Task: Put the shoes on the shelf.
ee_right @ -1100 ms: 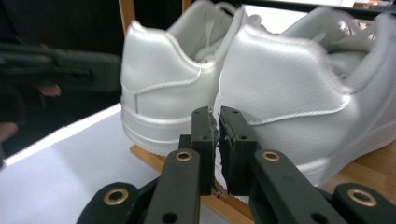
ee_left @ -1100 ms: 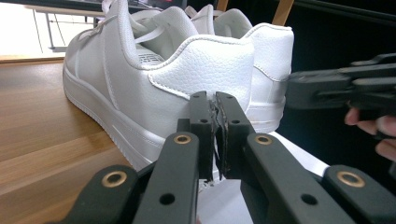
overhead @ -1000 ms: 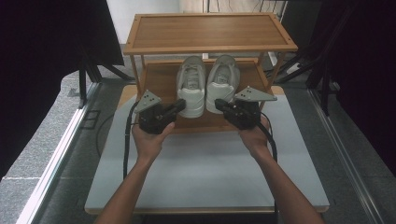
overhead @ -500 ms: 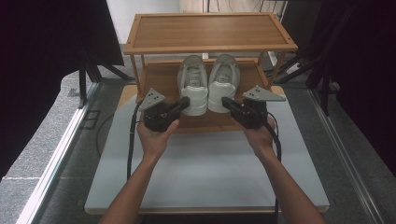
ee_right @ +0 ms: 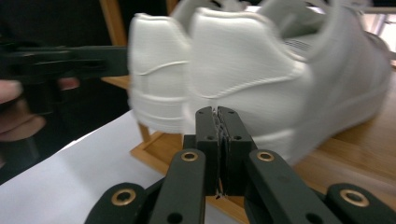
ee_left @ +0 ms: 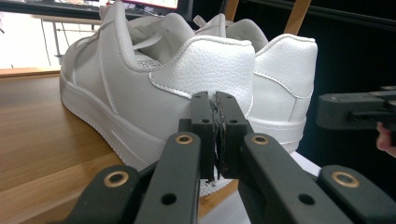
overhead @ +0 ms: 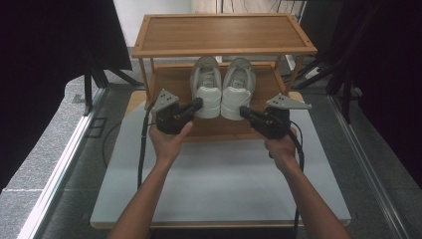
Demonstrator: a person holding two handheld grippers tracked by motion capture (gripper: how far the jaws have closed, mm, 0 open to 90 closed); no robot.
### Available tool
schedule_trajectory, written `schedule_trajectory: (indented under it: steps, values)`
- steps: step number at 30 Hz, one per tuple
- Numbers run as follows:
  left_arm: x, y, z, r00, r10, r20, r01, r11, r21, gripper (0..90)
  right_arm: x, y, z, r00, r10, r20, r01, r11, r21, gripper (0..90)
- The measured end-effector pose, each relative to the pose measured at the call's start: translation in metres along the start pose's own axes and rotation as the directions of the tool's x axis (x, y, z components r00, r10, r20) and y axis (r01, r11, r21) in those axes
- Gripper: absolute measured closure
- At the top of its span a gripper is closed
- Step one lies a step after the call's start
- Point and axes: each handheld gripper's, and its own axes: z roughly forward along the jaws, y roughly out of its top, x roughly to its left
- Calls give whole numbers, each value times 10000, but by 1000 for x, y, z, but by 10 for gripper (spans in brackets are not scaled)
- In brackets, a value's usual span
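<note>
High view: both hands have moved forward over the last second. The left gripper now sits just beside the heel of the left shoe, and the right gripper just beside the heel of the right shoe. The pair stands side by side, toes pointing away, on the lower shelf of a wooden shoe rack. Judgement: the approach is nearly finished and a grasp at the heels comes next; the jaws would need to open first.

Left gripper view: jaws pressed together, holding nothing, tips just short of the left shoe's heel; cannot tell whether they touch it. The other gripper shows at the right edge.

Right gripper view: jaws likewise closed and empty, with the right shoe's heel directly ahead, blurred by motion.

Surroundings: the rack stands at the far edge of a pale grey tabletop, otherwise bare. Dark curtains on both sides, grey floor, a metal rail along the left.
</note>
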Motion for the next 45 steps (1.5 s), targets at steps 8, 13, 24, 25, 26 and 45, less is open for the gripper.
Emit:
schedule_trajectory:
  steps: [8,13,24,25,26,45]
  values:
    - [3,-4,-2,9998,-133,157,134,9999,-35,875,21,12,17,9983,-539,233,539,9985,-9,856]
    - [4,-5,-1,9993,-235,282,237,9997,-74,872,19,13,20,9960,-509,738,505,9987,69,894]
    - [-2,-6,6,9992,-299,282,306,9993,-227,871,16,12,20,9886,-811,1270,802,9967,127,895]
    - [-3,-7,7,9991,-318,284,326,9991,-261,871,12,12,19,9921,-628,1086,624,9980,71,895]
    - [-3,-7,7,9991,-318,284,326,9991,-261,871,12,12,19,9921,-628,1086,624,9980,71,895]
    - [0,-8,7,9974,-517,503,533,9981,-309,859,2,9,25,9983,-207,539,200,9997,142,894]
